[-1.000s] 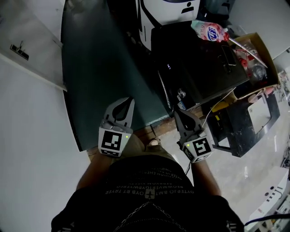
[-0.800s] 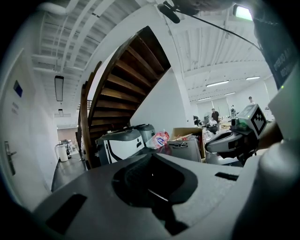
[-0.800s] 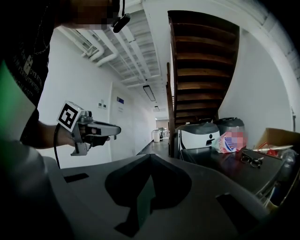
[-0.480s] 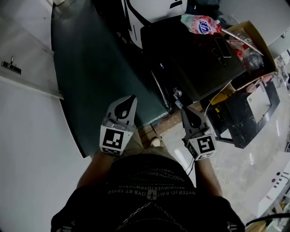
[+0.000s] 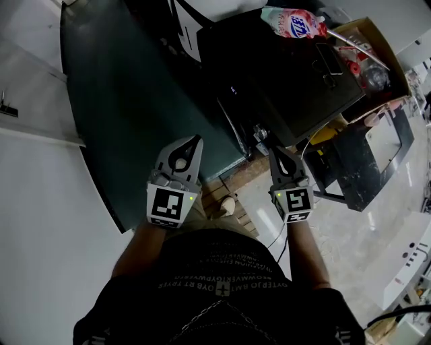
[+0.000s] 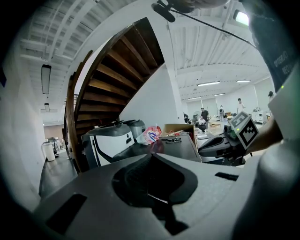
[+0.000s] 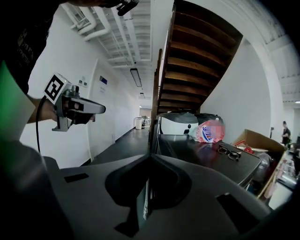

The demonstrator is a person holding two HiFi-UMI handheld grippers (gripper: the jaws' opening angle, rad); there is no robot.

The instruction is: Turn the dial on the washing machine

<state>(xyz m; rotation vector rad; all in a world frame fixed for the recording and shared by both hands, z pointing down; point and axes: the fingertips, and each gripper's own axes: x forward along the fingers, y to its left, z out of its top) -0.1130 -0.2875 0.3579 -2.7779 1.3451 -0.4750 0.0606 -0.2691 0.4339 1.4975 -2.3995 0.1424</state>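
Observation:
The washing machine (image 5: 283, 74) is the black-topped unit ahead of me, also seen in the left gripper view (image 6: 180, 146) and the right gripper view (image 7: 206, 152). A small round silvery knob (image 5: 259, 130) sits at its near front edge. My right gripper (image 5: 274, 149) (image 7: 150, 153) is shut and empty, its tip just below and right of that knob without touching it. My left gripper (image 5: 195, 139) (image 6: 151, 154) is also shut and empty, held over the dark green floor to the left of the machine.
On the machine's top lie a pink detergent bag (image 5: 293, 23) and a pair of glasses (image 5: 330, 67). An open cardboard box (image 5: 374, 54) stands to its right, a white-and-black appliance (image 5: 202, 13) behind it. A wooden staircase (image 6: 122, 70) rises on the left, and a black frame (image 5: 363, 168) stands on the right.
The head view has swung, so the machine sits higher and further left in frame. Both grippers have risen slightly and stay shut. The right tip now lies right of the knob.

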